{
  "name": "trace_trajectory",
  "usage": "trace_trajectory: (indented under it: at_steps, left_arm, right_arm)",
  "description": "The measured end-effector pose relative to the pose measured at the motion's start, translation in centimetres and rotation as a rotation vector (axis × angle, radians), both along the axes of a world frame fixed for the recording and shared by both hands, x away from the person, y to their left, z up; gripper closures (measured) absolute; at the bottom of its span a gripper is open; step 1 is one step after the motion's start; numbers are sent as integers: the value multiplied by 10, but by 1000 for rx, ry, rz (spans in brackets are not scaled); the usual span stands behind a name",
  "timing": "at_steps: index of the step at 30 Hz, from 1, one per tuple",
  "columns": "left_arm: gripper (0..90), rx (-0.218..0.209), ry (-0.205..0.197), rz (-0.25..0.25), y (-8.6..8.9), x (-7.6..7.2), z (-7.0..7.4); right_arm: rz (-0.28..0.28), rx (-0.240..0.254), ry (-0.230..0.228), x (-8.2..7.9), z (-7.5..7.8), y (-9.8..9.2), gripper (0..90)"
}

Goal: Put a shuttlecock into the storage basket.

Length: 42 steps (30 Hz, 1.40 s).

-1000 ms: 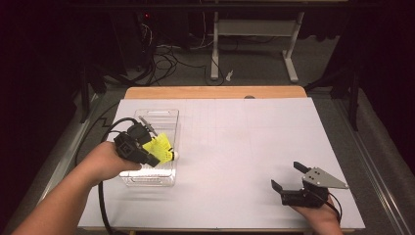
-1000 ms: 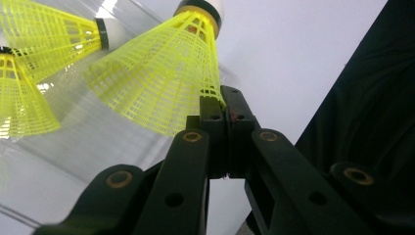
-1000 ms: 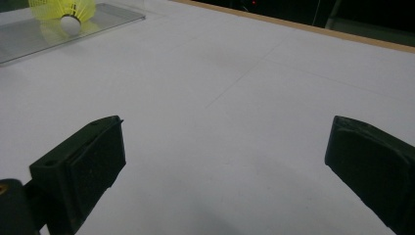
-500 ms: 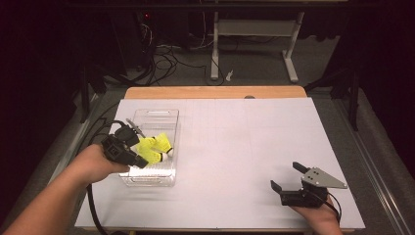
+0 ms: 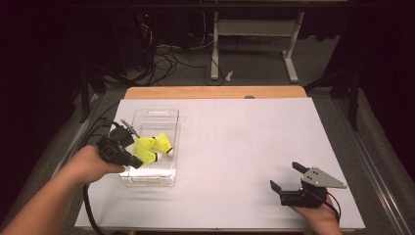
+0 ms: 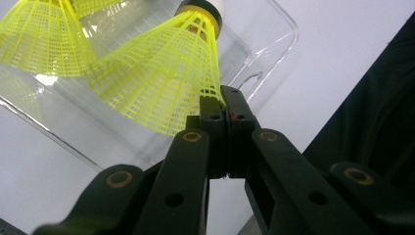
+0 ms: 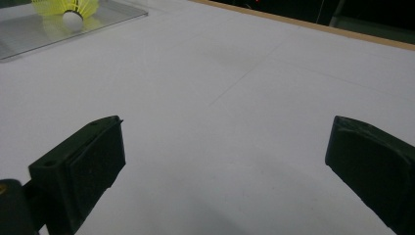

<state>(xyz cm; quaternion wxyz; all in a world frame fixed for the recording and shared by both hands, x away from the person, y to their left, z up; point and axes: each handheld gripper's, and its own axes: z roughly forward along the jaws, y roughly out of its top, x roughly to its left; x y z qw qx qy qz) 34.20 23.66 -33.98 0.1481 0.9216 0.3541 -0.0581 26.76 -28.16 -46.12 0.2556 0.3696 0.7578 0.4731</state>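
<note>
My left gripper is shut on the rim of a yellow mesh shuttlecock, pinching the skirt's edge. It holds the shuttlecock over the near left part of a clear plastic box. A second yellow shuttlecock lies in the box just beyond it. At the table's near right, my right gripper rests open on the white surface with nothing between its jaws. In the right gripper view the box and a shuttlecock sit far off at the top left.
A white sheet covers the table, with a wooden edge at the far side. Cables trail from the left gripper off the near left corner. Table legs and wiring stand on the dark floor beyond.
My left hand has drawn leftward and slightly toward me, taking the pinched shuttlecock with it. The second shuttlecock now shows beside it. The right gripper has kept still.
</note>
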Motion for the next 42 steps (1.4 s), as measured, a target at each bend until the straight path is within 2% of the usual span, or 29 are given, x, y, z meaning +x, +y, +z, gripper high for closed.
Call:
trace_trajectory:
  at_steps: [5,20,23,36,42]
  left_arm:
    - [894,16,12,14,5,3,-13]
    - [894,4,45,31,13,5,-35]
    - [894,8,40,34,14,6,-38]
    - [893,4,65,39,14,7,-52]
    - [892,4,59,32,12,7,-54]
  right_arm:
    - [3,-2,2,0,-1,0,19]
    - [5,-6,5,1,-1,2,20]
    - [7,-7,5,1,-1,2,20]
    - [8,-9,7,1,-2,2,20]
    - [12,-13,6,1,-3,3,21]
